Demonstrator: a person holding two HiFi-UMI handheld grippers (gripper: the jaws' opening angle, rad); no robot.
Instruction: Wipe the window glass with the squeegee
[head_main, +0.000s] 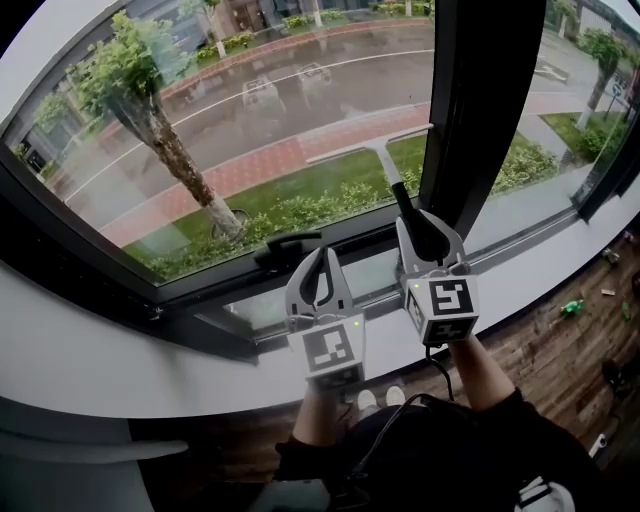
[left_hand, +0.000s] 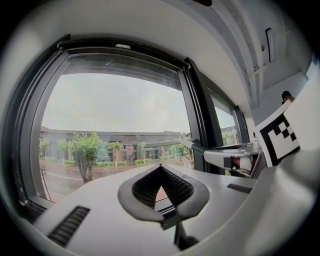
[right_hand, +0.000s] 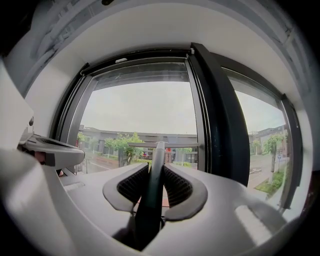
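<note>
The squeegee (head_main: 372, 149) lies with its pale blade against the lower part of the window glass (head_main: 250, 110), just left of the dark mullion. Its dark handle runs down into my right gripper (head_main: 430, 233), which is shut on it. In the right gripper view the handle (right_hand: 154, 175) passes up between the ribbed pads, and the blade stands crosswise on the pane ahead. My left gripper (head_main: 322, 254) hovers to the left and lower, near the bottom frame, shut with nothing in it. Its tips meet in the left gripper view (left_hand: 160, 168), where the squeegee (left_hand: 175, 144) shows to the right.
A black window handle (head_main: 286, 243) sits on the bottom frame just ahead of the left gripper. The thick dark mullion (head_main: 475, 100) stands right of the blade. A white sill (head_main: 150, 370) runs below the frame. Small objects (head_main: 573, 307) lie on the wooden floor at right.
</note>
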